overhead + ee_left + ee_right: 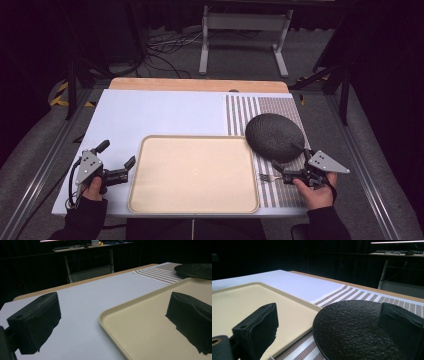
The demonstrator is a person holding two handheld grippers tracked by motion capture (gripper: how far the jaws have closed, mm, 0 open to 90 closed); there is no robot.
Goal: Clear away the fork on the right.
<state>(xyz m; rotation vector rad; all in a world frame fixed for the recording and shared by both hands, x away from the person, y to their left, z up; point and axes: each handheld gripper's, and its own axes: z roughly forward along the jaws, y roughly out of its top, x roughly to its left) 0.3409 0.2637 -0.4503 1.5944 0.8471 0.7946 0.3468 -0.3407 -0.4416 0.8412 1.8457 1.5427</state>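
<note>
At lower left of the high view, the left hand-held gripper [119, 161] is held with jaws apart beside the beige tray [193, 206]. At lower right, the right hand-held gripper [281, 173], jaws also apart and empty, is held at a fork [268, 177] lying on the striped mat [243, 113] below the dark plate [274, 136]. If the fork is meant, it is probably best approached low and clamped across its handle.

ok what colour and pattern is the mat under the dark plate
White with brown-grey stripes; the mat lies under the black plate, and it shows best in the high view.
</note>
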